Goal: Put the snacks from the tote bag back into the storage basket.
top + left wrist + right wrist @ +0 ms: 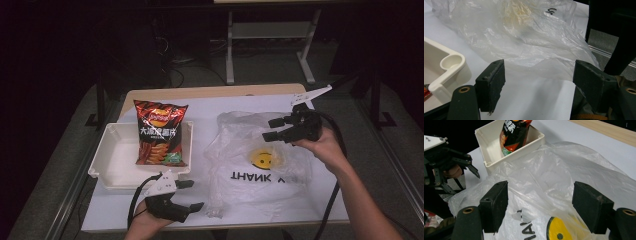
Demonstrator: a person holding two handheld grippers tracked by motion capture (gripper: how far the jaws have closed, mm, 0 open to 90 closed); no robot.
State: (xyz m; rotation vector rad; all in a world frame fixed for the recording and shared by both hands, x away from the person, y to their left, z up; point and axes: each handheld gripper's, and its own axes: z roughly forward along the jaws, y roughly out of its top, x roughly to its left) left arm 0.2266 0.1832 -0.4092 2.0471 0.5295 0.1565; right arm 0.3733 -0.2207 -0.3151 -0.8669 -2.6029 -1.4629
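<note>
A clear plastic bag [255, 162] with a yellow smiley and black "THANK YOU" print lies crumpled on the white table sheet. A red and black chip bag [160, 132] leans in a cream tray [107, 165] to its left. My left gripper [192, 195] is open near the front edge, pointing at the plastic bag's [524, 37] near corner, with nothing between its jaws. My right gripper [272, 128] is open and hovers over the plastic bag's [544, 182] far right part, jaws apart above the film. The chip bag [514, 133] and tray [491, 162] lie beyond it.
The white sheet [215, 107] covers a wooden table [210, 91]. Dark floor and a white table frame [270, 35] lie behind. The tray's rounded corner [451, 63] sits just left of my left jaws.
</note>
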